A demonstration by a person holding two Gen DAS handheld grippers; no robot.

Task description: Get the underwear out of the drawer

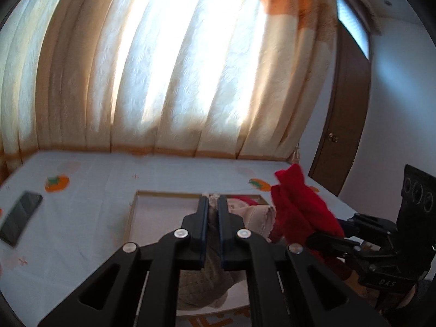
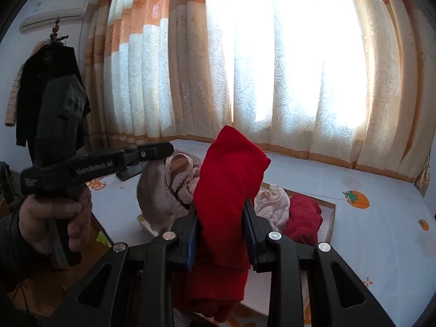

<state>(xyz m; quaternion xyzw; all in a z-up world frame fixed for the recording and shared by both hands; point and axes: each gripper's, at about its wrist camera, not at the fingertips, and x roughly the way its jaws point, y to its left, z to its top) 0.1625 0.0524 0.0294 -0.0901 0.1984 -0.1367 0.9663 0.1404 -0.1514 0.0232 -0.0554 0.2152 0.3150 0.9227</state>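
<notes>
Above the bed (image 2: pixel 381 245), both grippers (left (image 1: pixel 210 201), right (image 2: pixel 220 218)) clamp underwear: beige (image 1: pixel 204 280), red (image 2: pixel 231 169).

Sunlit cream-and-orange curtains (image 2: pixel 245 68), brown door (image 1: pixel 343 114), white wall air conditioner (image 2: pixel 54 11)

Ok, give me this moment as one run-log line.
left gripper: shut on beige underwear | right gripper: shut on red underwear | both lifted above drawer | pink and red garments remain inside

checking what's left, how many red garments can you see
2: one red garment held in the right gripper, another red garment lying in the drawer. More may be hidden beneath.
</notes>
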